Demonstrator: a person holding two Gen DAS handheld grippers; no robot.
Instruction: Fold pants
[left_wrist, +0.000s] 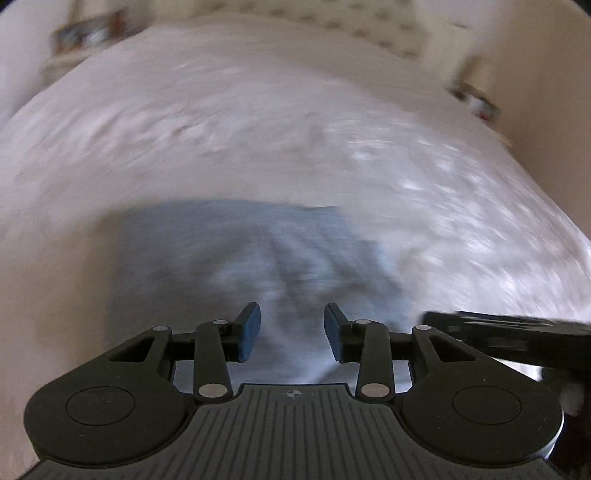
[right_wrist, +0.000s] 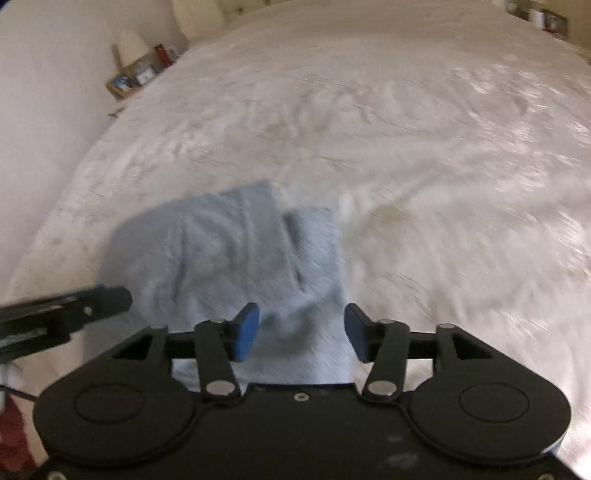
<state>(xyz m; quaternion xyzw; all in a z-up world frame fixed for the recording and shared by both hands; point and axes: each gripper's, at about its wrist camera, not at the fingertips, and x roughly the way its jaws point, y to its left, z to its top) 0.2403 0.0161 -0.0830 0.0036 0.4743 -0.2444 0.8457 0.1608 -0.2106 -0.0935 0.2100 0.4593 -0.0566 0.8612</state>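
Observation:
The light blue pants (left_wrist: 258, 266) lie folded into a compact rectangle on the white bed cover, seen blurred in both views (right_wrist: 236, 258). My left gripper (left_wrist: 291, 332) is open and empty, above the near edge of the pants. My right gripper (right_wrist: 301, 332) is open and empty, above the near right part of the pants. The right gripper shows at the right edge of the left wrist view (left_wrist: 509, 336). The left gripper shows at the left edge of the right wrist view (right_wrist: 62, 310).
The white bed cover (left_wrist: 258, 129) fills most of both views (right_wrist: 406, 147). A bedside shelf with small items (right_wrist: 136, 74) stands at the far left by the wall. More small items (left_wrist: 476, 99) sit by the far right bed edge. Patterned pillows (left_wrist: 351, 22) lie at the head.

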